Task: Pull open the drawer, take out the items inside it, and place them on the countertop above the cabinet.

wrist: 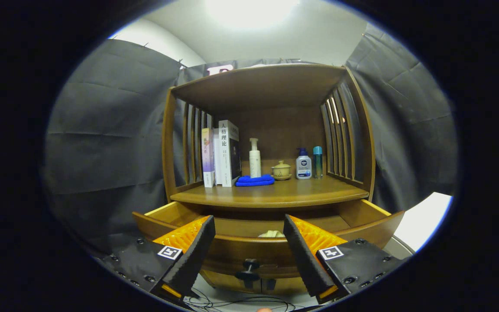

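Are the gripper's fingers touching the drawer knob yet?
Apart. In the gripper view the open fingers stand either side of the knob on the pulled-out drawer, with visible gaps.

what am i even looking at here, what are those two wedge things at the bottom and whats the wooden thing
The camera rides on a hand-held gripper and looks forward along its two fingers, the wedges you see. They stand apart, holding nothing. Ahead is a wooden cabinet with its drawer pulled open; something pale lies inside, and I cannot tell what. The knob sits between the fingers. On the countertop stand books, a pump bottle, a blue cloth, a small lidded pot and two more bottles.
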A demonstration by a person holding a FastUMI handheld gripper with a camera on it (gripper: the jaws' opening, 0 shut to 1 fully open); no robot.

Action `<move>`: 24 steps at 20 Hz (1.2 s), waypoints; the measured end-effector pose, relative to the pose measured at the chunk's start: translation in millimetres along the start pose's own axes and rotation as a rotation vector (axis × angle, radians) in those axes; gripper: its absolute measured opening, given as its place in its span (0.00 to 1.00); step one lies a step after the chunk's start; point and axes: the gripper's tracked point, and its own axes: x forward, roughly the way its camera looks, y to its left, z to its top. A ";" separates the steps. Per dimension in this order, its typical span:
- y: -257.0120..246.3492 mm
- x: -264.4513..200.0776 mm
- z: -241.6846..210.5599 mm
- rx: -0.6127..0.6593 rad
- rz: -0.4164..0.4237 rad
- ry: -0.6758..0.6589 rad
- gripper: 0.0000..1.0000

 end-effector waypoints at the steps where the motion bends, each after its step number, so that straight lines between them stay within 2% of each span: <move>1: -5.7 4.6 5.6 0.005 -0.006 0.016 0.90; 3: -16.3 16.2 13.7 0.011 -0.009 0.060 0.98; 8: -29.9 51.8 25.8 0.031 0.022 0.166 0.96; 12: -31.2 77.2 15.6 0.045 0.037 0.291 0.97; 16: -31.2 96.2 -2.1 -0.026 0.060 0.410 0.98; 18: -23.9 104.0 -11.8 0.001 0.088 0.469 0.98; 21: -28.2 114.4 -26.6 -0.005 0.084 0.551 0.98; 24: -23.0 117.9 -46.9 0.068 0.105 0.655 0.98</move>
